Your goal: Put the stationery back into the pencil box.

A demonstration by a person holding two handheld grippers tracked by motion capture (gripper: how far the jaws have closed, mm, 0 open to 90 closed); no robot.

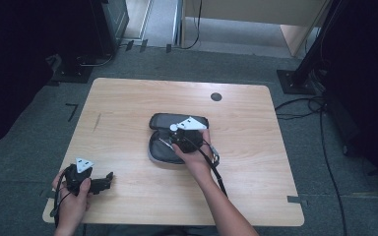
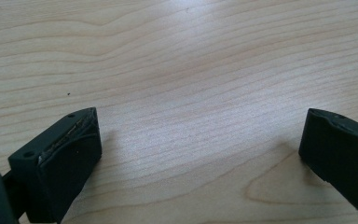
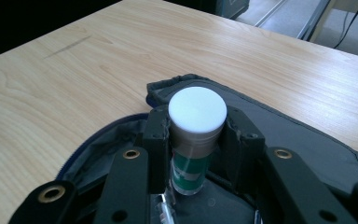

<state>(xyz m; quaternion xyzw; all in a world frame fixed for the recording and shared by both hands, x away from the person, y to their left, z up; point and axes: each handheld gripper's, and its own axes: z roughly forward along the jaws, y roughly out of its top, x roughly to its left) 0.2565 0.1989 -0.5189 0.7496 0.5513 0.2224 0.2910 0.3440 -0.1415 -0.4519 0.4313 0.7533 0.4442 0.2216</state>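
Right gripper [image 3: 196, 135] fingers clamping bottle [image 3: 193, 140] over open case [image 1: 165, 147] mid-table – left gripper [image 2: 200, 154] fingers spread, near front edge

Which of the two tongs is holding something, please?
The right tongs, over the open dark pouch mid-table, grip a white-capped green bottle. The left tongs gape wide above bare wooden table.

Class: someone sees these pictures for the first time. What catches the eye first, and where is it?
First, the white-capped green tube clamped in the right claw, above the open dark pouch at the table's middle. Next, the left claw, jaws wide apart over bare wood near the table's front left corner.
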